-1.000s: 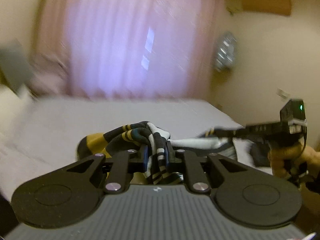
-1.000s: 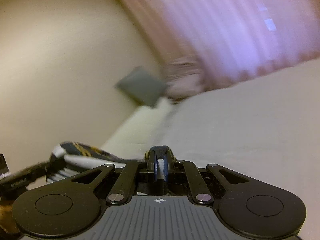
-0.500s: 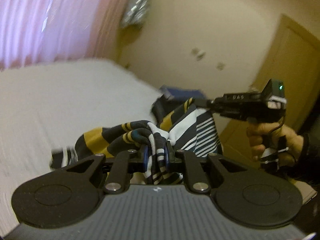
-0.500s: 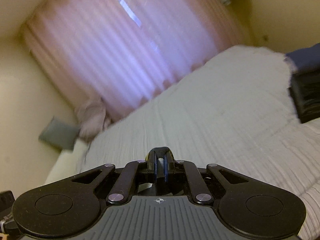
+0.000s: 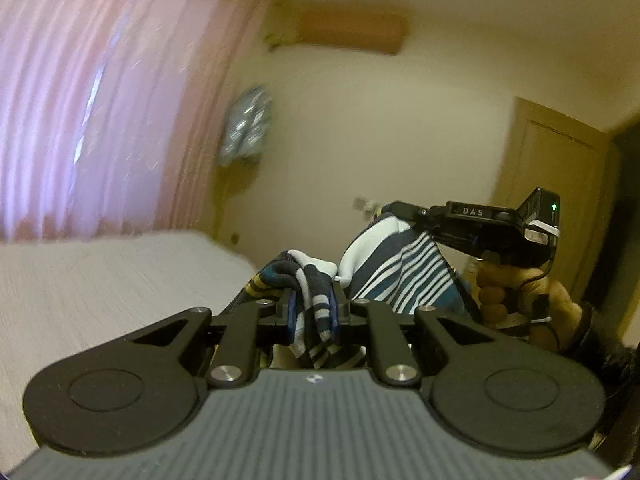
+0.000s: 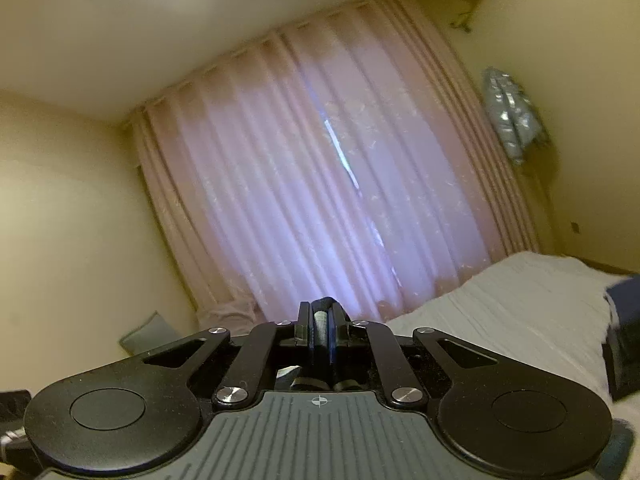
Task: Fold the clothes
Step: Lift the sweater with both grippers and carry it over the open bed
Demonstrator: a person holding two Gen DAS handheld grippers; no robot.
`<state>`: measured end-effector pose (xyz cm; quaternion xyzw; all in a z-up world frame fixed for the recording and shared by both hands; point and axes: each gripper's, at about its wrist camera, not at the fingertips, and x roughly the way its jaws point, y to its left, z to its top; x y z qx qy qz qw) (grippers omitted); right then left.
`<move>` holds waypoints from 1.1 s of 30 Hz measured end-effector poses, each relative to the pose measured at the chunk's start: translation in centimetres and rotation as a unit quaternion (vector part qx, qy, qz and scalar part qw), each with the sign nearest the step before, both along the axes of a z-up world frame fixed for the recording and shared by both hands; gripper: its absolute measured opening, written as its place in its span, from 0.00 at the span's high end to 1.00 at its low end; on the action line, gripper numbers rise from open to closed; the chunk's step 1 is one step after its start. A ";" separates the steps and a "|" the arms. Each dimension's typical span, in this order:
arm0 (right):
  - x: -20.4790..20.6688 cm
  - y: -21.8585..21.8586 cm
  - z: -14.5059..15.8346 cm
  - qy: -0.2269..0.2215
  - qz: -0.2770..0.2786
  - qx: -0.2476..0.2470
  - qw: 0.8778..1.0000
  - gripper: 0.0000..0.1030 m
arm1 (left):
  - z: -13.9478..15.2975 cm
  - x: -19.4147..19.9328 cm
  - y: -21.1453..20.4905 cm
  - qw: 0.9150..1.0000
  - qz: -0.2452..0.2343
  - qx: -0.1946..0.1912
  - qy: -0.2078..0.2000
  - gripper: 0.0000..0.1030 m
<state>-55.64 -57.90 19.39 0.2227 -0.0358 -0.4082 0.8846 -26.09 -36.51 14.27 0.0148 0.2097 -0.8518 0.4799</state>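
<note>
A striped garment (image 5: 400,276) in navy, white, teal and mustard hangs in the air between my two grippers. My left gripper (image 5: 313,312) is shut on a bunched edge of it. My right gripper (image 5: 394,208) shows in the left wrist view at the right, held in a hand, pinching the garment's upper corner. In the right wrist view my right gripper (image 6: 319,320) is shut with a thin strip of fabric between the pads; the rest of the garment is hidden below it.
A bed with a light ribbed cover (image 5: 100,276) lies below and left; it also shows in the right wrist view (image 6: 520,300). Pink curtains (image 6: 320,200) hang behind. A dark blue item (image 6: 624,332) lies at the bed's right edge. A wooden door (image 5: 560,200) stands right.
Both grippers have lifted and tilted upward with the garment; the views swung from the bed toward the wall, curtain and ceiling. The garment now hangs off the bed.
</note>
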 end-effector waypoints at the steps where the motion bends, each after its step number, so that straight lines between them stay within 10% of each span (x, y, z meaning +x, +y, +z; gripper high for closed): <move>1: 1.3 -1.9 0.2 0.008 0.007 0.006 1.000 0.94 | -0.4 0.6 -1.5 1.000 0.015 0.022 0.003 0.87; 6: 7.3 -16.9 -7.3 0.084 0.043 0.046 0.994 0.94 | -7.4 2.9 -11.4 0.981 0.124 0.142 -0.036 0.78; 12: 12.0 -33.3 -22.8 0.168 0.080 0.156 0.970 0.91 | -20.3 5.7 -19.5 0.922 0.246 0.283 -0.093 0.59; 13: 11.8 -34.0 -25.0 0.174 0.090 0.169 0.966 0.66 | -22.1 5.8 -18.8 0.913 0.260 0.296 -0.107 0.55; 14: 10.7 -33.5 -27.6 0.179 0.101 0.182 0.961 0.22 | -23.7 5.7 -18.1 0.904 0.269 0.309 -0.120 0.51; 15: 9.9 -33.1 -30.1 0.187 0.109 0.195 0.957 0.07 | -24.9 5.3 -17.6 0.898 0.269 0.321 -0.133 0.48; 18: 6.1 -32.2 -37.8 0.223 0.137 0.236 0.936 0.04 | -29.2 3.0 -16.6 0.883 0.246 0.352 -0.190 0.41; 22: 3.2 -31.5 -45.5 0.298 0.173 0.269 0.899 0.04 | -34.3 -0.6 -16.1 0.874 0.164 0.339 -0.306 0.39; 28: 4.3 -28.6 -49.3 0.383 0.248 0.204 0.866 0.04 | -38.7 -3.5 -21.6 0.857 0.063 0.263 -0.438 0.36; 33: 7.0 -29.0 -53.2 0.437 0.300 0.139 0.837 0.12 | -42.5 -4.2 -25.6 0.818 -0.035 0.186 -0.543 0.36</move>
